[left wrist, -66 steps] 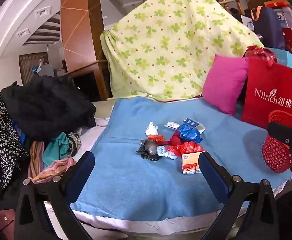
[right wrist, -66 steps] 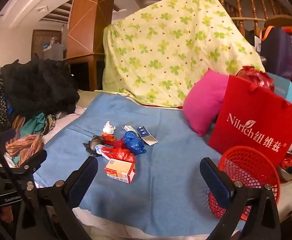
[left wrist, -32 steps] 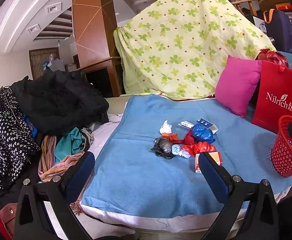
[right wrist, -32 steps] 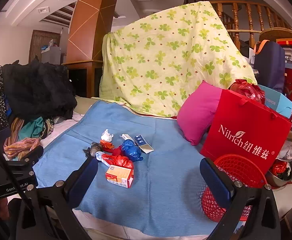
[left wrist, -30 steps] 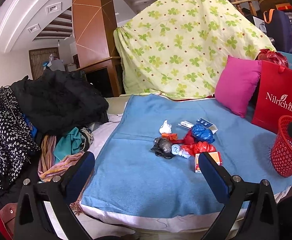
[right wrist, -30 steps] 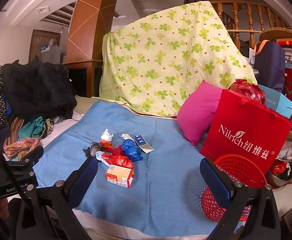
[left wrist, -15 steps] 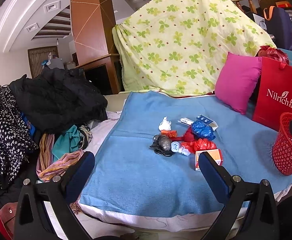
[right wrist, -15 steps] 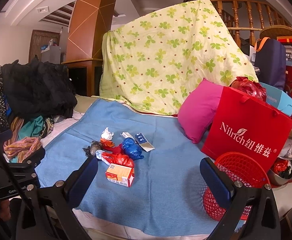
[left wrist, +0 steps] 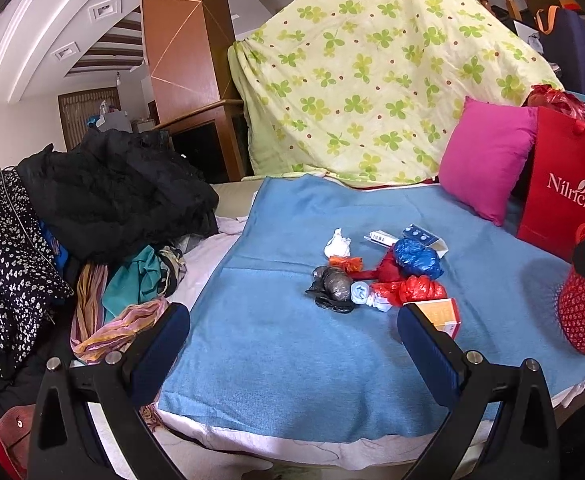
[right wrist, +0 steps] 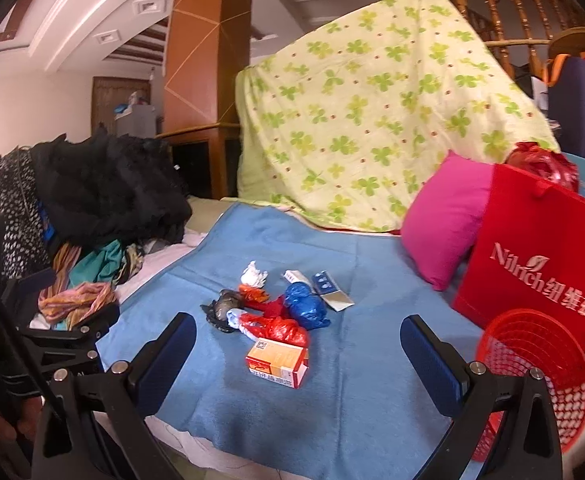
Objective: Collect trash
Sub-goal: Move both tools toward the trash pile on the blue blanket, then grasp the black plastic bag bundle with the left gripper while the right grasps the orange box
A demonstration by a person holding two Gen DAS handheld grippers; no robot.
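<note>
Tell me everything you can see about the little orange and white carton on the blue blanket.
The orange and white carton is a small rectangular box, apparently cardboard, lying flat on the blue blanket at the near edge of the trash pile. Its orange top face carries a printed code square; the front face is white with red characters too small to read. The end flap toward the red basket looks slightly open. A crumpled red plastic bag lies right behind it, seemingly touching. Neither gripper touches it.

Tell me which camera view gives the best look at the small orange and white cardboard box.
The right wrist view: the small orange and white cardboard box lies unblocked between the open right gripper's fingers, top and front printing visible. In the left wrist view the box is partly hidden behind a finger of the left gripper.
</note>
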